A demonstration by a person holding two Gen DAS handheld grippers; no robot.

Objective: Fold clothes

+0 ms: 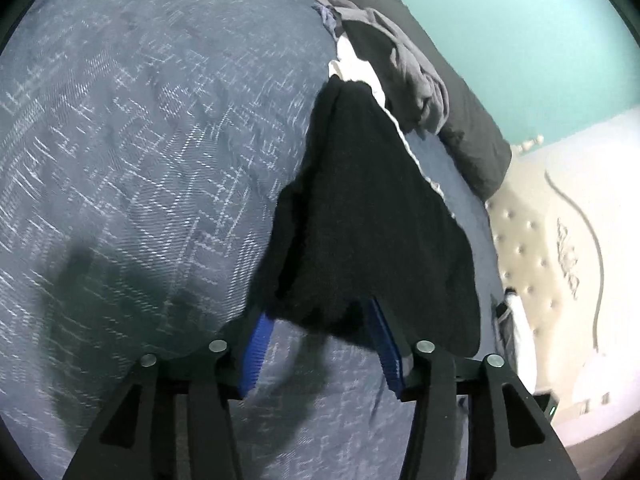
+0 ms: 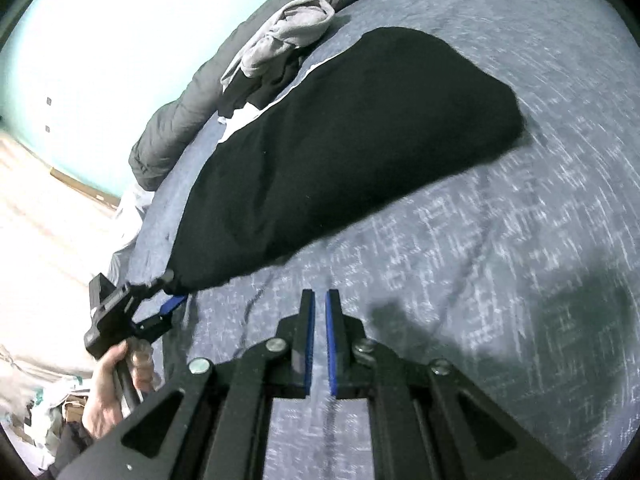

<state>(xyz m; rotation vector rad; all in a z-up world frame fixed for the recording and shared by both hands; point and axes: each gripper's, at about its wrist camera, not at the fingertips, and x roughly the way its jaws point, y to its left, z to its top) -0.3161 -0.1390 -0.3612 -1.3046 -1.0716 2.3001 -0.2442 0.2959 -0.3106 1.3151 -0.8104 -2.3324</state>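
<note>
While left claw (image 2: 174,294) pinches black garment (image 2: 344,136) edge, right claw (image 2: 320,300) hovers nearly closed, empty, above bedspread (image 2: 480,260).

bed (image 2: 500,240): grey-blue cover | on it: black garment (image 2: 360,120), grey clothes pile (image 2: 288,28), possibly pillow (image 2: 172,132)

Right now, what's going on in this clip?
A person is folding clothes on a bed. The left gripper has one end of a black garment, which stretches across the blue-grey cover. The right gripper hangs above the cover, nearly closed and holding nothing. More clothes sit piled at the bed's far edge.
</note>
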